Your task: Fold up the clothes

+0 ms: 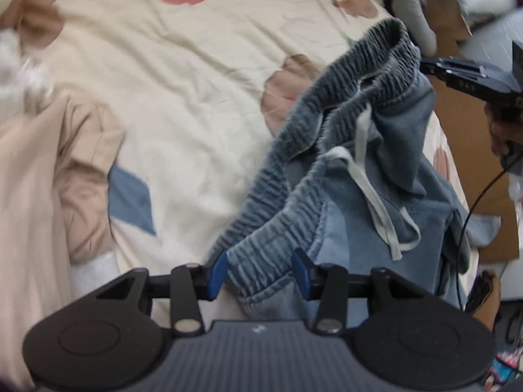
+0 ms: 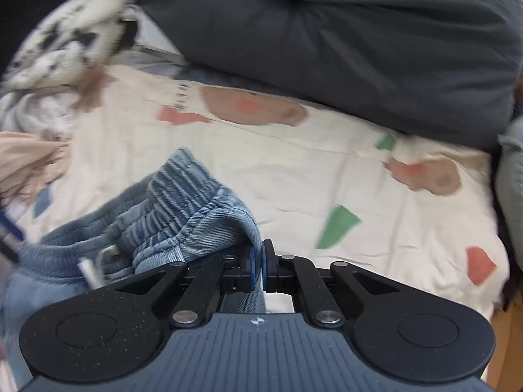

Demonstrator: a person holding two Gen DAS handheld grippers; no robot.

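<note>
Currently the faded blue denim shorts with a ribbed elastic waistband [image 1: 327,150] hang bunched between both grippers over the cream bedsheet with coloured patches [image 1: 183,75]. Left gripper [image 1: 260,272]: jaws partly apart, waistband lying between the blue pads [image 1: 217,272], which look clear of the cloth. Right gripper [image 2: 260,268]: jaws pinched fully together on the opposite edge of the waistband. Pale grey drawstring [image 1: 379,196] dangles loose. Crumpled beige garment [image 1: 49,170] sits left on the sheet, apart from the shorts. Dark grey duvet [image 2: 343,39] bunched along the far edge.
</note>
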